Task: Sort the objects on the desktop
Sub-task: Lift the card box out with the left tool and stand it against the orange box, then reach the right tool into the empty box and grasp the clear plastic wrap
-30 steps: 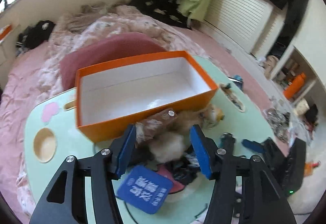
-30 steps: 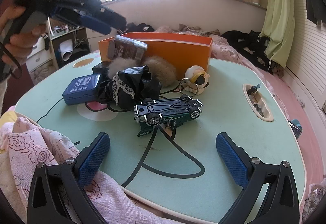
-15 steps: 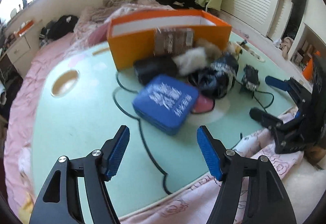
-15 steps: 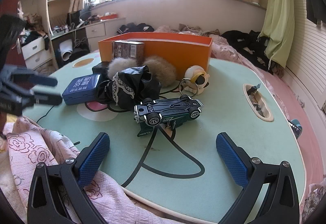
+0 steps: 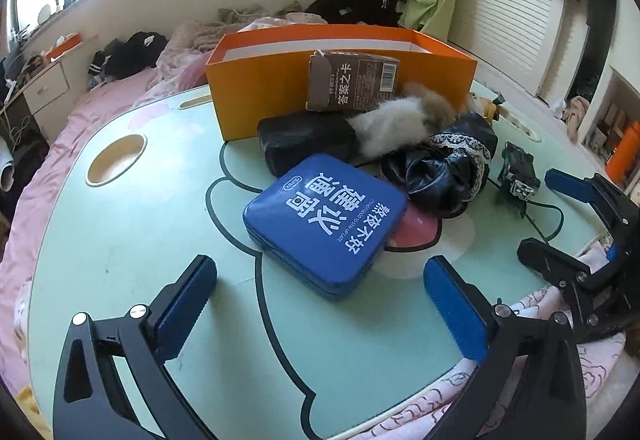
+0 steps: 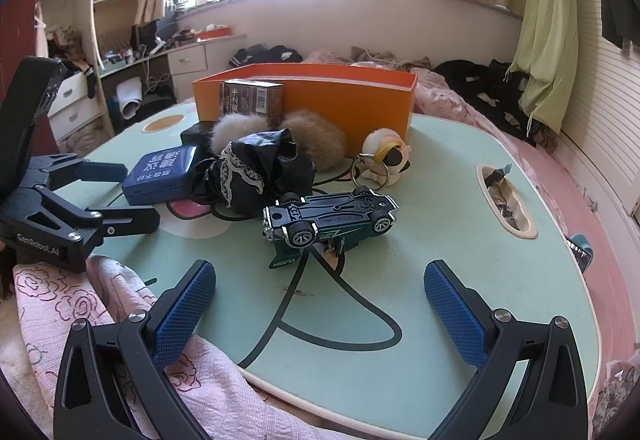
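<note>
The bench [image 5: 120, 240], a mint-green lap table with a printed black outline, carried every item to be sorted. The orange box [image 5: 260, 96] stood at its far side, open-topped; what its interior held could not be seen. Against the box's near wall leaned a brown card pack [image 5: 352, 84]. In front of it lay a black pouch [image 5: 306, 140], a blue tin [image 5: 324, 224] with white characters, a black lace-trimmed bundle [image 5: 444, 172] and a fur pompom [image 5: 396, 120], all touching or overlapping. To the right lay a green toy car [image 6: 332, 220] on its side, wheels facing the camera, and beyond it a small figure keychain [image 6: 384, 156] just beside the box.

The left gripper [image 5: 320, 296] hovered low before the blue tin, jaws wide open and empty. The right gripper [image 6: 320, 304] hovered before the toy car, jaws likewise spread and holding nothing.

Judged step: sorting had barely begun, with both tools at the approach stage. The next move would call for advancing one gripper until its fingers straddled an item, most likely tin or car, then closing and carrying it to the box.

Compared with a second earlier, the left gripper had withdrawn from above the box edge to a low stance at the bench's near side. The right gripper's view was unchanged, and the items kept their places.
</note>
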A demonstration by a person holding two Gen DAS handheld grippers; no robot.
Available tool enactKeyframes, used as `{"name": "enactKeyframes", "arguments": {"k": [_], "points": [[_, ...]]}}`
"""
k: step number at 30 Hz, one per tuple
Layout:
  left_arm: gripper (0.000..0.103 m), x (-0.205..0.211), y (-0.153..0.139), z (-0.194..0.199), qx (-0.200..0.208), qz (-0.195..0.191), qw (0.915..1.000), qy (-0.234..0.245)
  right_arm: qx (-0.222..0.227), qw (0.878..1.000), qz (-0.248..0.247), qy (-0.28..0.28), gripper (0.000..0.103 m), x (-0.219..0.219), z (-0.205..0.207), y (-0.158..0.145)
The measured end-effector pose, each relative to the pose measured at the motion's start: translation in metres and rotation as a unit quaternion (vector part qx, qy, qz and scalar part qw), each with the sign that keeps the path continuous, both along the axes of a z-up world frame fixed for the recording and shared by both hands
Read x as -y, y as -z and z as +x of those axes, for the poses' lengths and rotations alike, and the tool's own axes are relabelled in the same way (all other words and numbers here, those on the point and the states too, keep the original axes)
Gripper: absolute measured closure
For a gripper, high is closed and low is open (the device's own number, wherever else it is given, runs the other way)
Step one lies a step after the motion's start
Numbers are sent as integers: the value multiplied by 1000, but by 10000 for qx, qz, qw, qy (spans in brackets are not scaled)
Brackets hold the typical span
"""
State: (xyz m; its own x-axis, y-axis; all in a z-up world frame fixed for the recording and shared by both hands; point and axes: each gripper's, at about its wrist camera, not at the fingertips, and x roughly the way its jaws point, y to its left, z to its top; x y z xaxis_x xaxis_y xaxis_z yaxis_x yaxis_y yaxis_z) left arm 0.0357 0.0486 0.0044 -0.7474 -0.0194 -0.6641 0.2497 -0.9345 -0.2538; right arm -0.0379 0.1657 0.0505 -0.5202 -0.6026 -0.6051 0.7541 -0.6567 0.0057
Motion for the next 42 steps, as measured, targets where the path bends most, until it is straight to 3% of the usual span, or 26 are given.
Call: {"name": "enactKeyframes", "arguments": {"k": [34,37,42], "points": [[0,-1,2,3,-22,-41,10000,-24,15,9999,93,51,0,-1,-2,-2],[0,-1,0,5,-27,-37,10000,-23,-156,9992,355,86,0,-1,-2,-16],[0,0,0,6,-25,-41,10000,-25,-361,9993,-77,97,0,-4,-18,-66]]}}
